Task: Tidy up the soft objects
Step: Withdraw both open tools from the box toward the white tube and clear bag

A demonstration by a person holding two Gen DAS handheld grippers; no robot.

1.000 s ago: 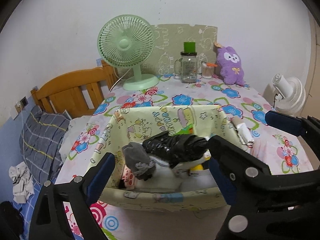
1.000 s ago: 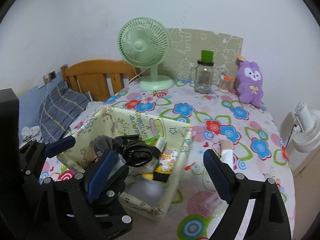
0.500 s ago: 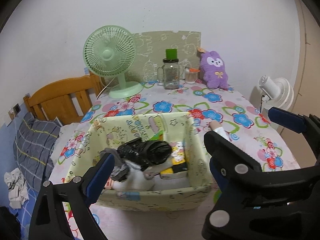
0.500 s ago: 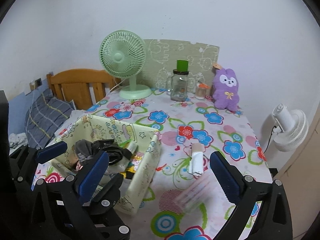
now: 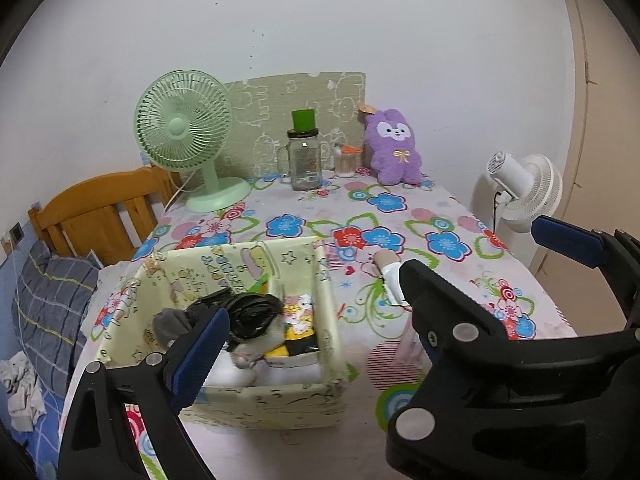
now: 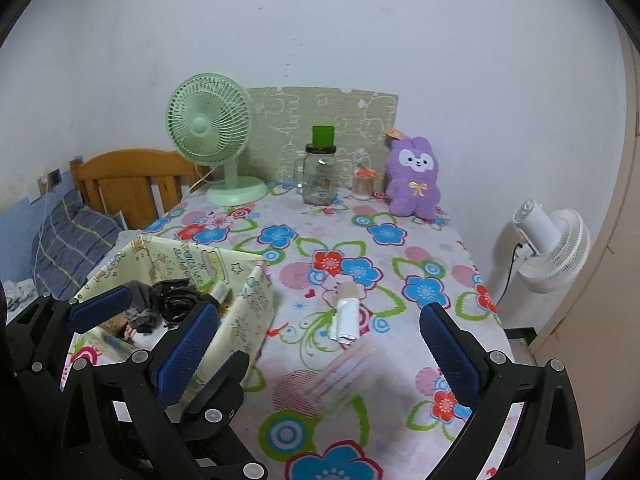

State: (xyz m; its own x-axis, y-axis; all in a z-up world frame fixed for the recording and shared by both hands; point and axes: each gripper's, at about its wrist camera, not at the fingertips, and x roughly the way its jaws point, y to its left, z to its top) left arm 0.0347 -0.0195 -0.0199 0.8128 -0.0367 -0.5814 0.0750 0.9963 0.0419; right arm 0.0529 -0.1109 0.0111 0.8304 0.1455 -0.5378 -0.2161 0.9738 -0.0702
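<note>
White wall behind, and a table under a flower-print cloth (image 6: 352,248) fills the middle of both views, with a wooden bed headboard (image 5: 96,216) and a plaid pillow (image 5: 48,304) off to the left. Along the far edge stand a green desk fan (image 6: 212,136), a glass jar with a green lid (image 6: 320,168), a smaller container beside it, and a purple plush rabbit (image 6: 416,176) sitting upright against the wall at the far right corner. Beyond the table's right side a white fan (image 6: 552,248) stands lower down. On the near left of the table sits a pale yellow fabric box (image 5: 256,404), and it is loaded: a grey rolled cloth (image 5: 172,320) at its left, a crumpled black bag (image 5: 248,312) in the middle, white soft items under that, and a colourful packet (image 5: 298,320) to the right of the bag. Out on the cloth, just right of the box, a white rolled item with a tan end (image 6: 346,312) lies flat, apart from the box and from both tools. The right gripper (image 6: 320,348) hovers above the near table with its blue-padded jaws spread to full width, having just been opening, and nothing sits between the pads. The left gripper (image 6: 140,320) hangs over the near edge of the box; its jaws stand apart too, empty, and the right tool's dark finger crosses in front of the left wrist camera.
</note>
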